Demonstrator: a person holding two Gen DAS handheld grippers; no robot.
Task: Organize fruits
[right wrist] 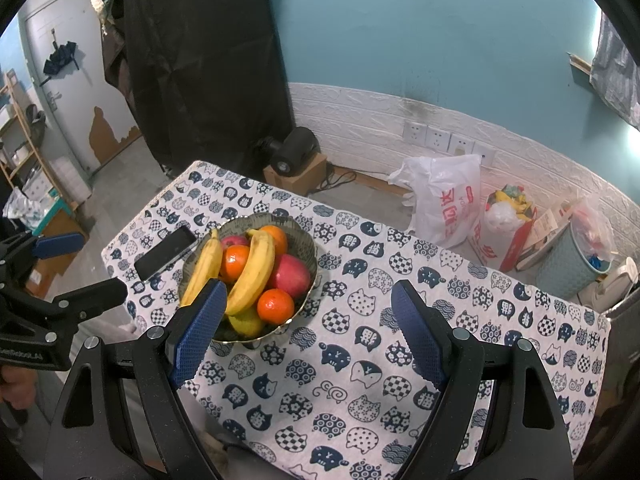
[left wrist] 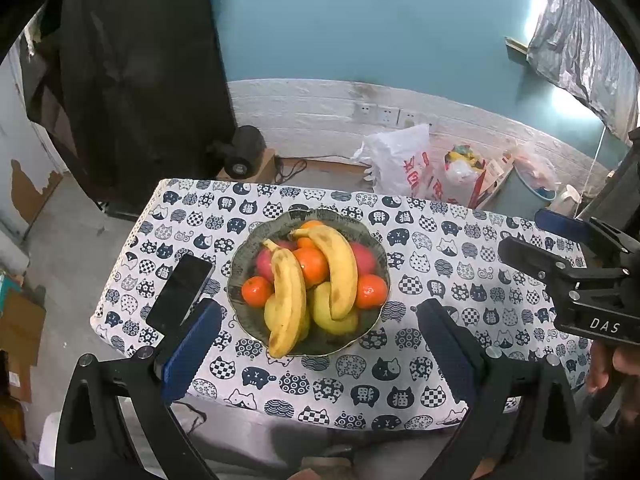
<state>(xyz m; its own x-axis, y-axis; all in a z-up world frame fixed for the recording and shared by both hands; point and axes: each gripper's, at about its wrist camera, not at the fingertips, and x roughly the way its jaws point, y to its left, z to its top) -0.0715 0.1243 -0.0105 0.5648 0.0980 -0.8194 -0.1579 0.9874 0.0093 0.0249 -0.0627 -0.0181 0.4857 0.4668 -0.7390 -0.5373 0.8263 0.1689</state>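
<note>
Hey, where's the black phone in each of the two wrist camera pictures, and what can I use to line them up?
Left wrist view: the black phone lies left of centre on the cat-print tablecloth, just left of the fruit bowl.
Right wrist view: the phone lies upper left of centre, again just left of the bowl.
Shared landmark: the fruit bowl with two bananas on top.

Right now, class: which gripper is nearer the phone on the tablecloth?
Left. The left gripper hovers open just short of the bowl, one finger beside the phone. The right gripper hovers open beyond the bowl's other side.
</note>
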